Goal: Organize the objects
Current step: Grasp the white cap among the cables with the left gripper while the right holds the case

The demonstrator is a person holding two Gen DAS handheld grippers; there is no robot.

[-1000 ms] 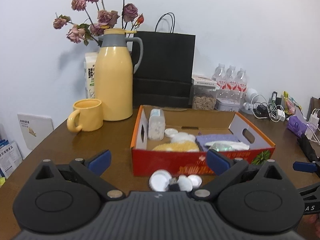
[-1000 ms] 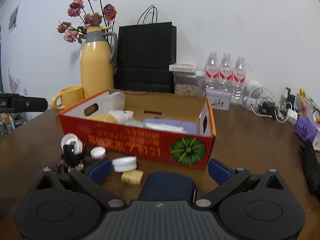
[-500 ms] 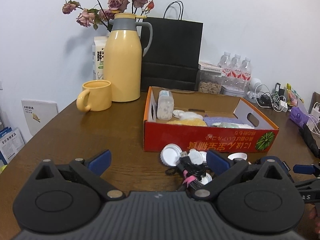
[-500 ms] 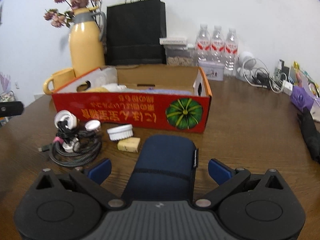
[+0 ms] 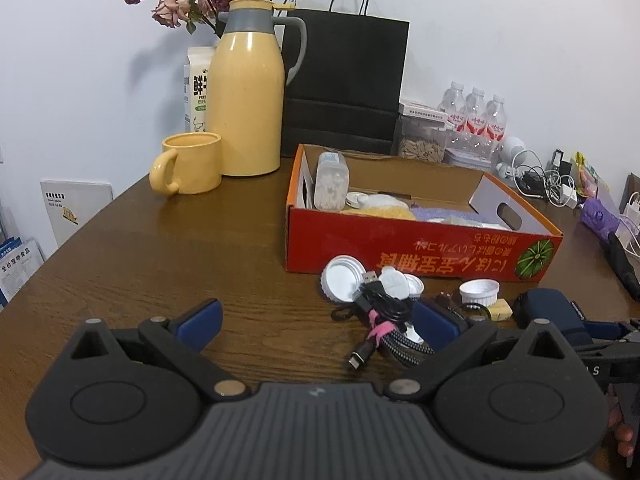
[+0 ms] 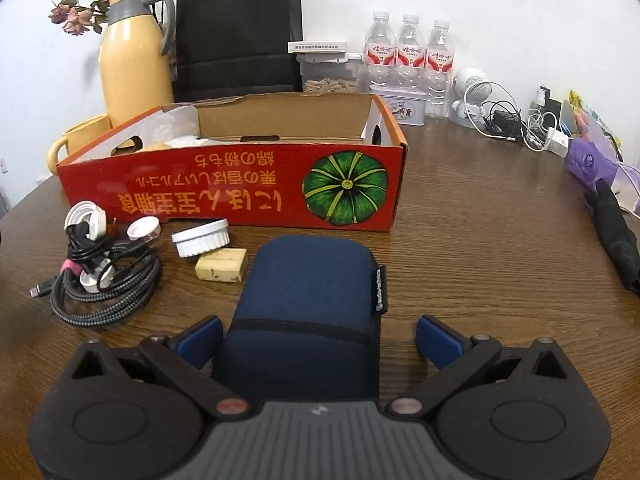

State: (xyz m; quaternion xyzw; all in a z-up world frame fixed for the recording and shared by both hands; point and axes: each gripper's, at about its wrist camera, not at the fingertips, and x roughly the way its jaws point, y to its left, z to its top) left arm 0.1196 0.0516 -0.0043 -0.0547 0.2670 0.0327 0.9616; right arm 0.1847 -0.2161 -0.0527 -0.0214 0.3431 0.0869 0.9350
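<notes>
Now right tool (image 6: 318, 340) wide around navy pouch (image 6: 308, 300)

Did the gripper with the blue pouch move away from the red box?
Yes. The right gripper has backed away from the red box; more table now shows before the box, and the blue pouch lies between its open fingers.

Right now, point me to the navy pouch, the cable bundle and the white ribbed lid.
navy pouch (image 6: 308, 304): right wrist view, middle of its top face.
cable bundle (image 6: 106, 286): right wrist view, braided coil.
white ribbed lid (image 6: 202, 237): right wrist view, ribbed side.
</notes>
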